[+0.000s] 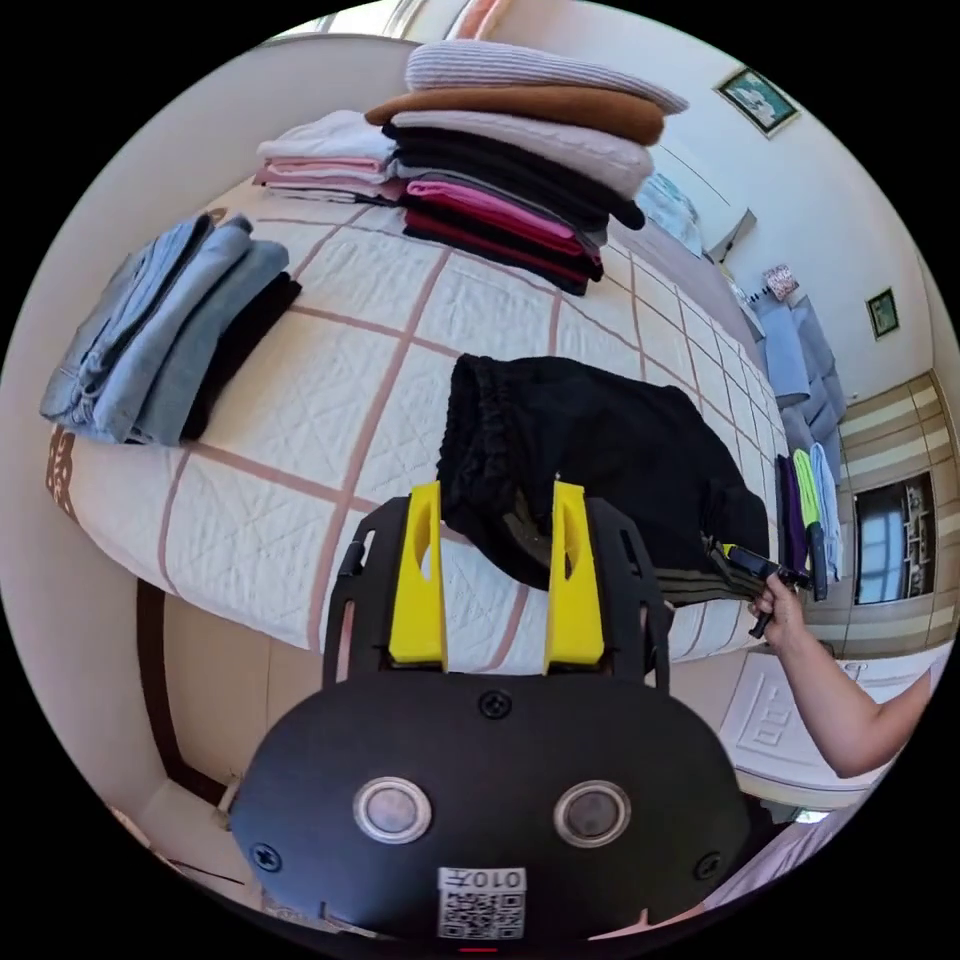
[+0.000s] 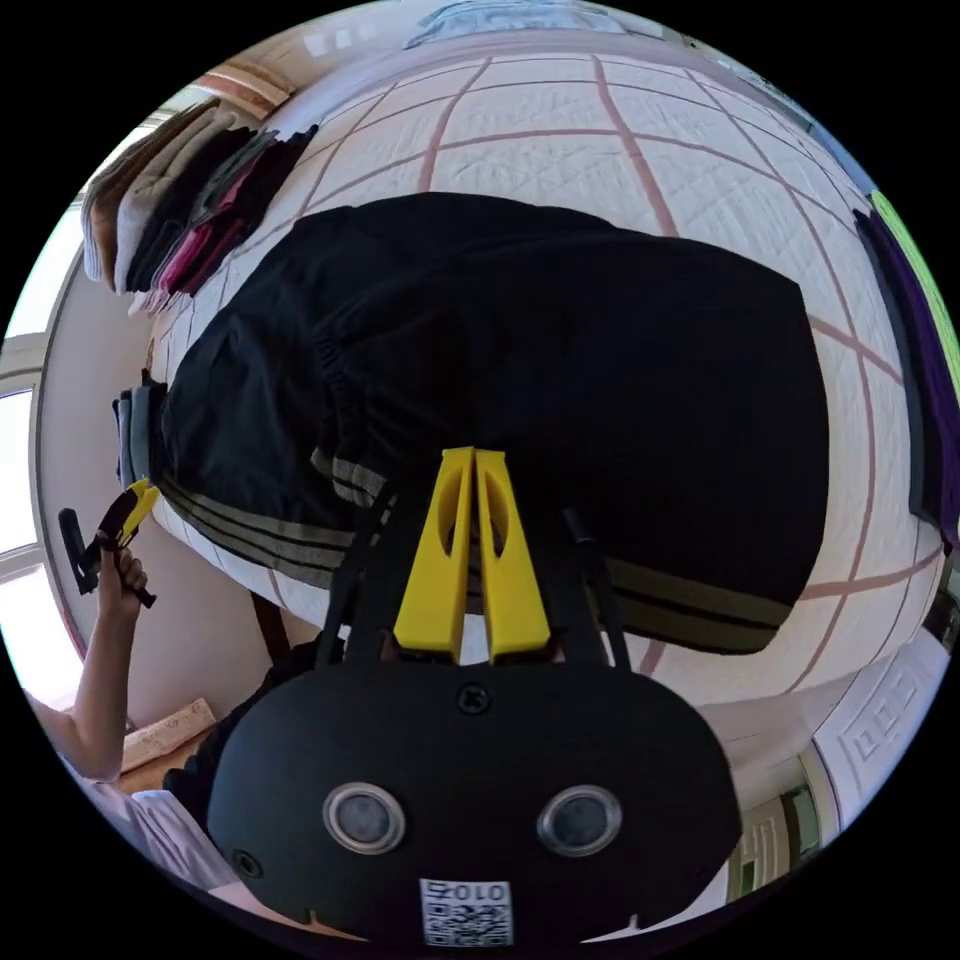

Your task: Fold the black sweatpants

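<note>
— What's in front of you?

— The bed [image 1: 330,330], under a white quilt with pink grid lines. My black sweatpants [image 2: 560,400] lie folded over near its edge, the striped side seams running along that edge.

— And the rest of the bed?

— In my left claw view, a tall stack of folded sweaters [image 1: 520,160] at the far side, a smaller pale pile [image 1: 325,155] beside it, and a stack of folded jeans [image 1: 160,330] off to the left, well apart from the sweatpants.

— Your right claw?

— My right claw [image 2: 470,540] is clenched, its yellow jaws pressed together at the sweatpants' striped edge; I cannot tell whether cloth is pinched between them. In the left claw view my hand [image 1: 785,605] holds it low at the bed's edge, forearm stretched out.

— The left one?

— My left claw [image 1: 495,520] is released, jaws apart, just before the waistband end, gripping nothing. In the right claw view my other hand [image 2: 120,575] holds it up beside the bed, arm bent.
</note>
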A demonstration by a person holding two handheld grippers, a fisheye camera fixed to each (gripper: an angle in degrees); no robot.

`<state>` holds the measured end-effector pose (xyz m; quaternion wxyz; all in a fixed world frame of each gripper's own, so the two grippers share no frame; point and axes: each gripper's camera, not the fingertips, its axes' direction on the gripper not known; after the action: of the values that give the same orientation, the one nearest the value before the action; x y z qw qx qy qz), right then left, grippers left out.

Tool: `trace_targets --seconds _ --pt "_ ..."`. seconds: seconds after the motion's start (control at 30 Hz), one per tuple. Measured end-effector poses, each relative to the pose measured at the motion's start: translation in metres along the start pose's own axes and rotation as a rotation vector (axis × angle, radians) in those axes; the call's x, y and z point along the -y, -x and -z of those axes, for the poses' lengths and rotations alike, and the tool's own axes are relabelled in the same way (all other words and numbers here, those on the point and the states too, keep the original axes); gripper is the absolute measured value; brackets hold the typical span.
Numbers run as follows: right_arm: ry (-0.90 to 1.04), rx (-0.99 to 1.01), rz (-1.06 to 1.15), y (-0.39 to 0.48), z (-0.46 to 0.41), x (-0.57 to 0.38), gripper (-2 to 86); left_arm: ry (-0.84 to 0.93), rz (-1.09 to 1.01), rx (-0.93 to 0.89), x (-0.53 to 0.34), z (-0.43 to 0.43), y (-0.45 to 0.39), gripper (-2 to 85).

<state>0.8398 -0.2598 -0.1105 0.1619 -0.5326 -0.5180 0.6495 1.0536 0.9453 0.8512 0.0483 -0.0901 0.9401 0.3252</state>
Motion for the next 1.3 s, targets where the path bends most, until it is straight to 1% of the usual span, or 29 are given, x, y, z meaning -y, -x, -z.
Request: trace_targets --seconds 0.03,0.1,0.17,0.23,0.3,0.4,0.47,0.57,0.67,0.77,0.83,0.87,0.9,0.93,0.97,1.03,1.07,1.13,1.17,1.2,1.23,1.27,1.3 --pt "0.003 0.031 -0.035 0.0 0.001 -0.002 2.3 0.036 0.03 -0.053 -0.003 -0.007 0.009 13.5" --pt "0.007 0.046 -0.092 0.002 0.006 -0.007 2.3 0.045 0.077 -0.098 -0.01 -0.014 0.018 13.8" --pt "-0.022 -0.059 -0.147 0.015 0.022 -0.016 2.3 0.036 0.133 -0.117 -0.017 -0.014 0.027 13.8" --pt "-0.06 -0.09 -0.118 0.032 0.034 -0.021 2.2 -0.004 0.233 -0.163 -0.026 -0.009 0.04 13.7" --pt "-0.071 -0.098 -0.087 0.047 0.038 -0.021 2.1 -0.021 0.263 -0.161 -0.031 -0.004 0.043 13.5" --pt "-0.084 -0.119 -0.044 0.071 0.032 -0.018 2.0 0.029 0.246 -0.227 -0.03 -0.008 0.034 12.5" --pt "-0.063 -0.14 -0.023 0.083 0.016 -0.014 2.0 0.058 0.241 -0.208 -0.03 -0.007 0.023 11.5" --pt "-0.007 -0.16 0.015 0.091 -0.012 -0.015 2.0 0.028 0.234 -0.17 -0.031 0.004 0.004 9.3" --pt "0.013 -0.141 0.038 0.086 -0.032 -0.025 2.1 -0.03 0.173 -0.147 -0.03 0.028 -0.023 7.5" --pt "0.037 -0.111 0.015 0.063 -0.053 -0.038 2.2 -0.066 -0.001 -0.078 -0.018 0.063 -0.076 6.6" --pt "0.022 -0.072 -0.006 0.045 -0.06 -0.047 2.2 -0.089 -0.274 0.058 -0.003 0.094 -0.15 6.3" --pt "0.0 -0.039 -0.017 0.032 -0.062 -0.053 2.3 -0.097 -0.345 0.087 0.0 0.101 -0.171 6.2" --pt "-0.012 -0.024 -0.024 0.026 -0.062 -0.057 2.3 -0.114 -0.471 0.126 0.007 0.114 -0.216 6.2" --pt "-0.035 0.01 -0.038 0.013 -0.063 -0.065 2.3 -0.133 -0.576 0.138 0.012 0.124 -0.263 6.1" --pt "-0.06 0.04 -0.041 -0.001 -0.063 -0.073 2.3 -0.144 -0.623 0.134 0.014 0.127 -0.287 6.1" --pt "-0.107 0.079 -0.055 -0.023 -0.061 -0.087 2.4 -0.181 -0.831 0.1 0.009 0.132 -0.386 6.2" --pt "-0.137 0.112 -0.067 -0.04 -0.059 -0.096 2.4 -0.188 -0.88 0.095 0.005 0.131 -0.411 6.2" --pt "-0.19 0.162 -0.096 -0.071 -0.057 -0.112 2.6 -0.207 -1.042 0.055 -0.014 0.115 -0.5 6.7" --pt "-0.233 0.2 -0.115 -0.094 -0.057 -0.124 2.8 -0.192 -1.074 0.036 -0.019 0.107 -0.52 6.9" --pt "-0.254 0.222 -0.126 -0.106 -0.059 -0.13 2.8 -0.116 -1.126 -0.015 -0.027 0.083 -0.557 7.5" --pt "-0.279 0.276 -0.154 -0.131 -0.066 -0.141 3.1 -0.007 -1.176 -0.093 -0.035 0.055 -0.586 8.1" --pt "-0.278 0.338 -0.185 -0.155 -0.078 -0.151 3.5 0.063 -1.196 -0.132 -0.039 0.04 -0.598 8.3" --pt "-0.275 0.37 -0.203 -0.167 -0.085 -0.155 3.8 0.191 -1.197 -0.197 -0.045 0.018 -0.614 8.6"
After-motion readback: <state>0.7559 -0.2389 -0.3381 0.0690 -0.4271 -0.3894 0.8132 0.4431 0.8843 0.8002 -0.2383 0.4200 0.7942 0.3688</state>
